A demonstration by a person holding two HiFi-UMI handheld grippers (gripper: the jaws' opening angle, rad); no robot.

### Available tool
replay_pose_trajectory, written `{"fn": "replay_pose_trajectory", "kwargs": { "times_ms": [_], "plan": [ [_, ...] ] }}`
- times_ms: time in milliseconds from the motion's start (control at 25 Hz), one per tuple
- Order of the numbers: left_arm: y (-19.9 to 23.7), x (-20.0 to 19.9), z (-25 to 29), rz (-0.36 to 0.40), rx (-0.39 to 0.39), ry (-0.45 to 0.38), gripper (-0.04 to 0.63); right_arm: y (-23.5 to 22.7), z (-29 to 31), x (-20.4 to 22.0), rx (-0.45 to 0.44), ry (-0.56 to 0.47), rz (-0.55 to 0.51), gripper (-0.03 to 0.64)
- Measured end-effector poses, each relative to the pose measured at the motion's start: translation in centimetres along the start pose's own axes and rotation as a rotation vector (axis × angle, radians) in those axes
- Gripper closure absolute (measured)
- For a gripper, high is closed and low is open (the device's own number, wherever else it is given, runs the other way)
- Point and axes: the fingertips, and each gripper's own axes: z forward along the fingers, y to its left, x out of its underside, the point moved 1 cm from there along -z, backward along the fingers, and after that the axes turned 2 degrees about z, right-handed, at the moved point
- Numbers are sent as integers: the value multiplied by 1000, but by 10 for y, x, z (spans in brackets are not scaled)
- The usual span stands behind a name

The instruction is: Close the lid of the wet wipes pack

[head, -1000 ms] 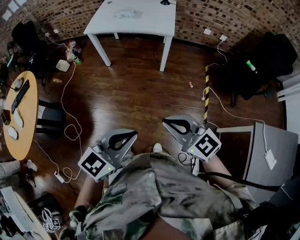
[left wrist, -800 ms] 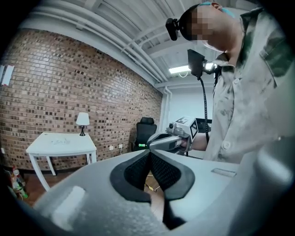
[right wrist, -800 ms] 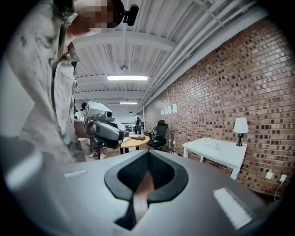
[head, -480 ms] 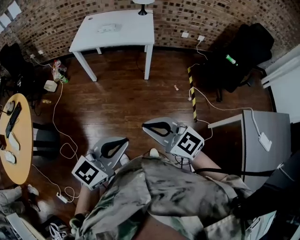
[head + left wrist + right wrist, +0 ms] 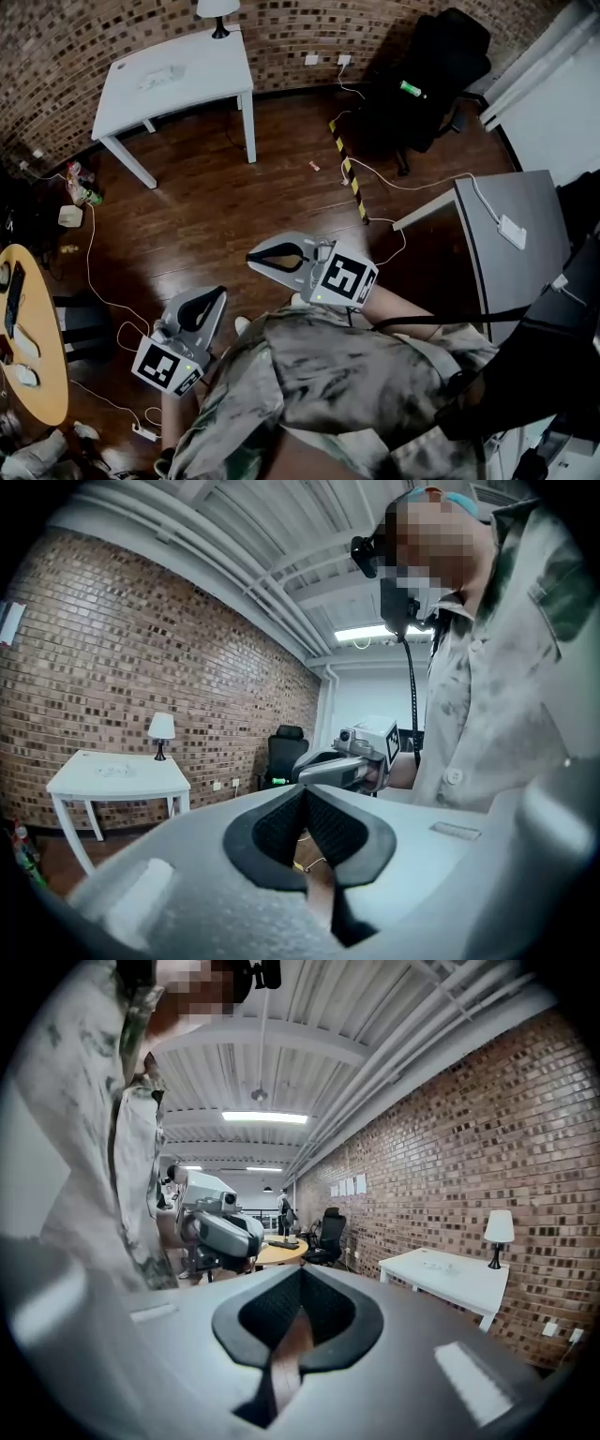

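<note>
The wet wipes pack (image 5: 161, 75) is a small pale shape lying on the white table (image 5: 202, 66) at the far left of the room; its lid is too small to make out. It shows again as a faint pack (image 5: 117, 769) in the left gripper view and as a pack (image 5: 441, 1262) in the right gripper view. Both grippers are held close to the person's body, far from that table. My left gripper (image 5: 214, 295) is shut with nothing in it. My right gripper (image 5: 253, 255) is also shut and holds nothing.
A lamp (image 5: 217, 11) stands on the white table's far edge. A black office chair (image 5: 431, 66) is at the back right, a grey desk (image 5: 525, 253) at the right, and a round wooden table (image 5: 33, 347) at the left. Cables (image 5: 94, 272) and a yellow-black strip (image 5: 349, 178) lie on the wooden floor.
The head view has swung right, so the white table slid toward the upper left. The left gripper dropped lower and left in view. Both grippers stayed shut.
</note>
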Motion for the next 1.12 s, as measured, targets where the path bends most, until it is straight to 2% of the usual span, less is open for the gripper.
{"fn": "replay_pose_trajectory", "kwargs": {
  "times_ms": [280,1120],
  "plan": [
    [2,2,3,5,28,5,592,3,2,-2,18,3,10,614],
    [12,4,3,2,14,6,592,4,6,-4,1,-4,-10,614]
  ]
}}
